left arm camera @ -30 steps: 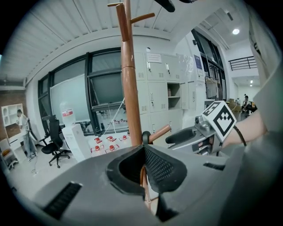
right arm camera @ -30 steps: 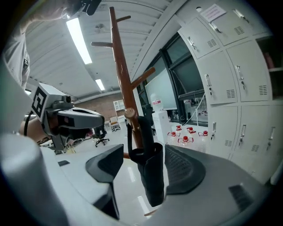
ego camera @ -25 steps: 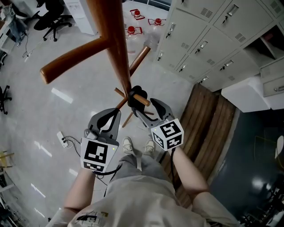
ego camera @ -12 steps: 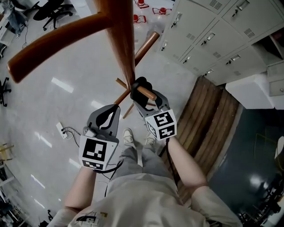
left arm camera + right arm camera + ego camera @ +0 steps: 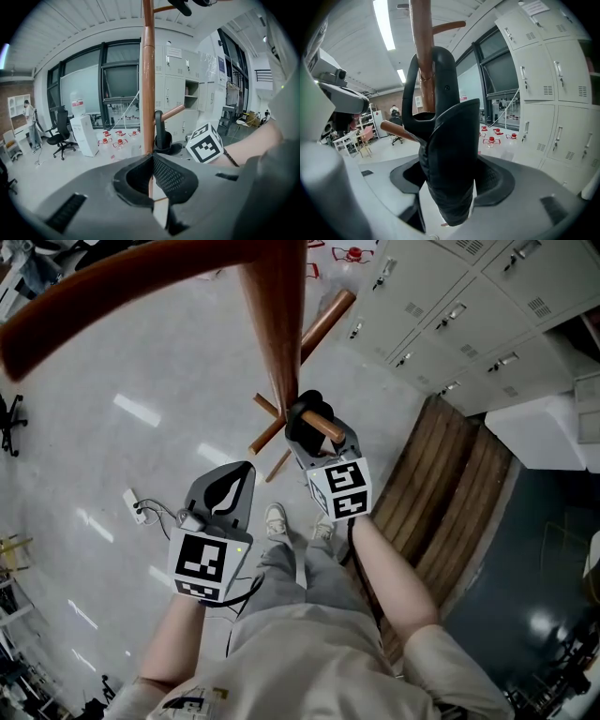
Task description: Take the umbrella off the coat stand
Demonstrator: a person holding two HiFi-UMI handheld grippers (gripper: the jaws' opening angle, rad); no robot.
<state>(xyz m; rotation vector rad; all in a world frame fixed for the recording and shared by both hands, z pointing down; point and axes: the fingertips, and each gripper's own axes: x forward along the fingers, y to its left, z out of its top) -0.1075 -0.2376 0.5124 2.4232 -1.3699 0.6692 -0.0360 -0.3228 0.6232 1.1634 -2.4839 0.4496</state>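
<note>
Looking down, the head view takes in both tools at once: the right gripper point(image 5: 314, 442) reaches up to the brown wooden coat stand point(image 5: 281, 343), where the black umbrella point(image 5: 302, 418) hangs on a short peg point(image 5: 325, 426), while the left gripper point(image 5: 239, 479) is held lower and apart from the pole, above the person's two shoes point(image 5: 275, 518). What that view cannot settle the gripper views do. The right gripper view shows the right gripper point(image 5: 452, 178) closed on the folded umbrella point(image 5: 450, 154), whose fabric fills the space between the two jaws, with its curved black handle up against the pole point(image 5: 423, 42) and a peg point(image 5: 398, 131) poking out at the left. The left gripper view shows the left gripper point(image 5: 152, 161) with its jaws drawn together and nothing held between them. The stand point(image 5: 148, 93) rises straight ahead of it, and beyond hang the umbrella point(image 5: 161, 136) and the marker cube point(image 5: 205, 143) of the other tool. Only this view shows an office chair point(image 5: 58, 133) and a person point(image 5: 29, 112) far off at the left. By count there are one stand, one umbrella, two grippers – one marker cube on each – and two shoes. Grey lockers point(image 5: 441, 306) line the wall at the right, and wooden boards point(image 5: 441, 493) lie on the floor below them
</note>
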